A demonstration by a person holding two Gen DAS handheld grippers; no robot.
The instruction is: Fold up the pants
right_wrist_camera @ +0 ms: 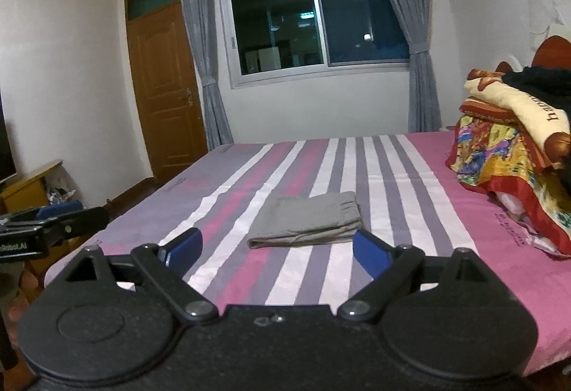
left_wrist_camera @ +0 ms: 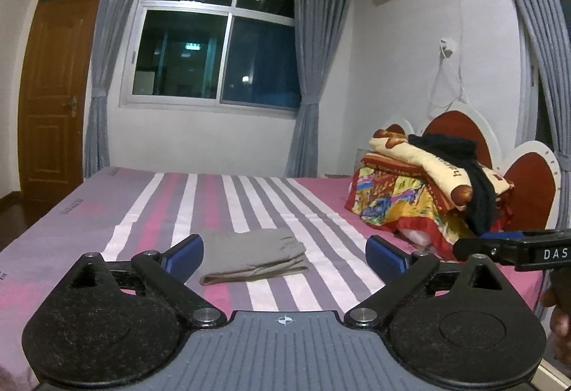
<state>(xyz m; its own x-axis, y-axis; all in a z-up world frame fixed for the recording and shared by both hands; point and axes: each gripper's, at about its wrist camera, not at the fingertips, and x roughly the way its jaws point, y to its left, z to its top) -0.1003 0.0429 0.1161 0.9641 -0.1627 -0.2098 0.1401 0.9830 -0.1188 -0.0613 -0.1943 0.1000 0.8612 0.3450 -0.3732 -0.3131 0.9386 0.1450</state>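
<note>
Grey pants (left_wrist_camera: 251, 253) lie folded into a small flat rectangle on the striped bed sheet (left_wrist_camera: 150, 209); they also show in the right wrist view (right_wrist_camera: 308, 221). My left gripper (left_wrist_camera: 285, 253) is open and empty, held above the bed's near edge, short of the pants. My right gripper (right_wrist_camera: 278, 248) is open and empty, also just short of the pants. The right gripper shows at the right edge of the left wrist view (left_wrist_camera: 514, 248), and the left gripper at the left edge of the right wrist view (right_wrist_camera: 53, 223).
A pile of colourful blankets and dark clothing (left_wrist_camera: 428, 187) sits at the head of the bed by the red headboard (left_wrist_camera: 460, 126). A window with grey curtains (left_wrist_camera: 214, 41) and a wooden door (left_wrist_camera: 53, 94) are behind. A low cabinet (right_wrist_camera: 28, 187) stands left of the bed.
</note>
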